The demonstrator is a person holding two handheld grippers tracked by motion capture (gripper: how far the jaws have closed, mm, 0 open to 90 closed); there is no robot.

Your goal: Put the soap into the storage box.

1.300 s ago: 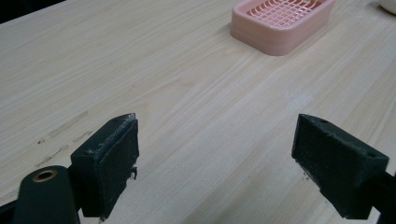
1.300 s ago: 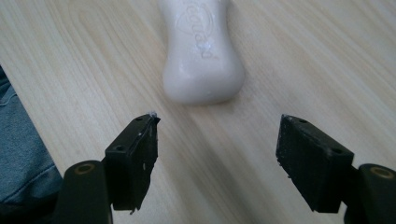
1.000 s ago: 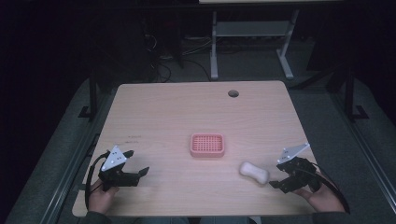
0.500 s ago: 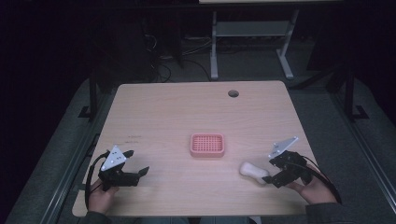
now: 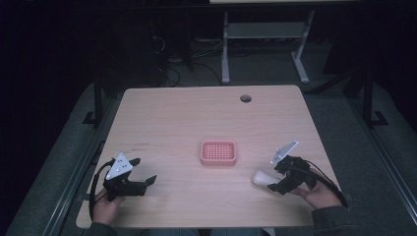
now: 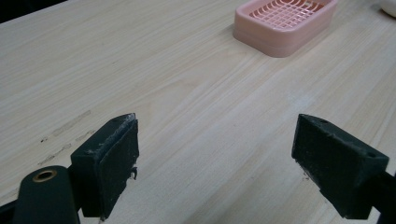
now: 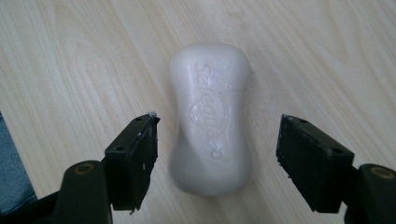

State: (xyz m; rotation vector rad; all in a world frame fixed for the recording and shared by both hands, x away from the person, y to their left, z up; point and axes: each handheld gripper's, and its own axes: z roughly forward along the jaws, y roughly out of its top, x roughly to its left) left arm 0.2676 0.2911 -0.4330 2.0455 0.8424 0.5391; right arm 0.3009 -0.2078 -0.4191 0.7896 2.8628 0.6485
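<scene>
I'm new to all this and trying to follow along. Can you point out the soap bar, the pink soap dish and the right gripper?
soap bar (image 7: 208, 119), right gripper view, embossed top face.
pink soap dish (image 5: 219, 152), high view, slatted middle.
right gripper (image 7: 217, 151), right gripper view, midway between its open jaws.

The pink soap dish (image 6: 285, 25) is clipped by the left gripper view's top edge.
</scene>
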